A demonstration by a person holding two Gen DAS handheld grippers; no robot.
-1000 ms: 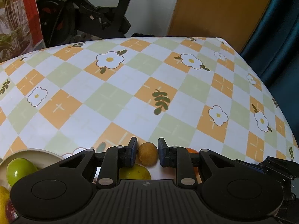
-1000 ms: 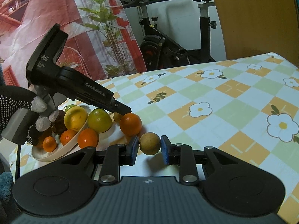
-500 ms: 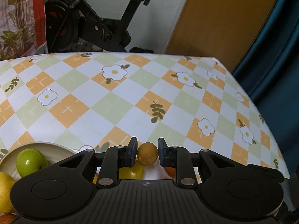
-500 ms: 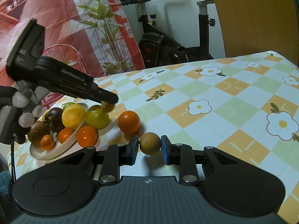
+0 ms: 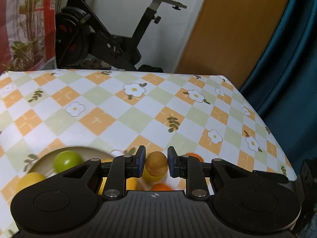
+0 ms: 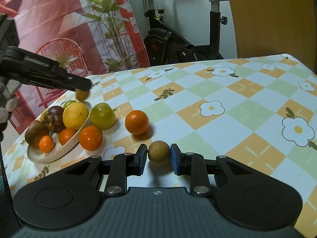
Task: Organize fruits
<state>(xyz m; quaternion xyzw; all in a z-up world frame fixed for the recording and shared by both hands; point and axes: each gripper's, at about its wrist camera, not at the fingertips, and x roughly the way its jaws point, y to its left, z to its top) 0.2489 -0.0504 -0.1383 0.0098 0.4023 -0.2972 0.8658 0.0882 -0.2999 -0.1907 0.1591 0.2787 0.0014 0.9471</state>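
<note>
My left gripper (image 5: 155,163) is shut on a small round brown fruit (image 5: 156,164) and hangs in the air over the cream bowl (image 5: 47,155). In the right wrist view that same left gripper (image 6: 83,89) holds its brown fruit (image 6: 82,94) above the far rim of the bowl (image 6: 49,156). The bowl holds a lemon (image 6: 75,115), a mangosteen (image 6: 56,119), small oranges and other fruit. My right gripper (image 6: 159,154) is shut on a second brown fruit (image 6: 159,152) low over the table. An orange (image 6: 137,122), a green fruit (image 6: 103,115) and another orange (image 6: 90,138) lie beside the bowl.
The table wears a checked floral cloth (image 6: 227,107). Behind it stand an exercise bike (image 6: 178,39), a wooden panel (image 6: 273,17) and a red printed curtain (image 6: 49,19). A gloved hand (image 6: 6,103) grips the left tool at the left edge. A dark blue curtain (image 5: 293,63) borders the table's right side.
My left gripper has risen with its brown fruit and moved from beside the loose orange to above the bowl. My right gripper has stayed in place with its fruit.
</note>
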